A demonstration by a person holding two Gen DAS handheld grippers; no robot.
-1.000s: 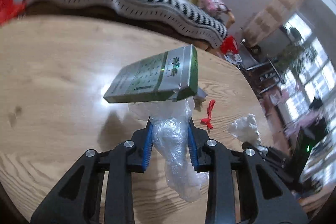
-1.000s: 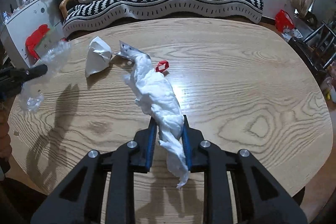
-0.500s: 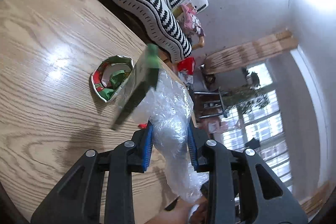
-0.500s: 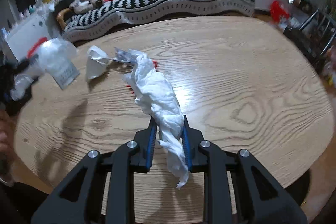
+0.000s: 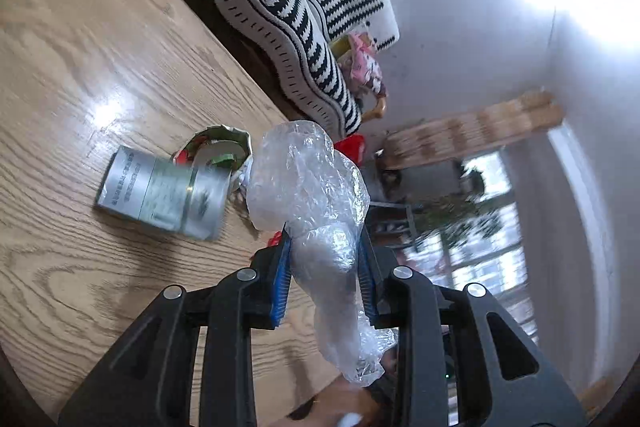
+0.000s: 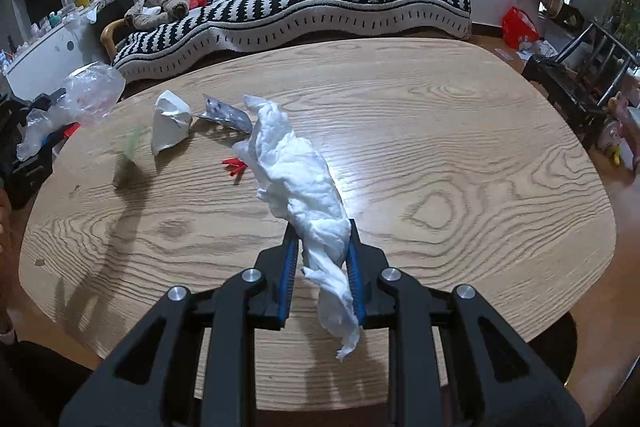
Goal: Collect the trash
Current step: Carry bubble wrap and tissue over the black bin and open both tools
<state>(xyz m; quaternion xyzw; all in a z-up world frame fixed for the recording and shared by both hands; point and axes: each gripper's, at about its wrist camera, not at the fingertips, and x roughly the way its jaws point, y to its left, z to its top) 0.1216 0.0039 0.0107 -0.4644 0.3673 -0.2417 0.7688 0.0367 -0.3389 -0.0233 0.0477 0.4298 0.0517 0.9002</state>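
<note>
Tissue (image 6: 298, 183), crumpled and white, is hanging pinched in the right tongs (image 6: 322, 255) above the bench (image 6: 440, 155). Beyond the tissue, a red scrap (image 6: 234, 165), a foil wrapper (image 6: 226, 115) and a white wrapper (image 6: 170, 125) are lying toward the bench's far left edge; right of the tissue the wood is lying bare. Left tongs (image 5: 323, 259) are squeezing a clear plastic bag (image 5: 308, 183), with a silver-green packet (image 5: 160, 193) lying beyond.
</note>
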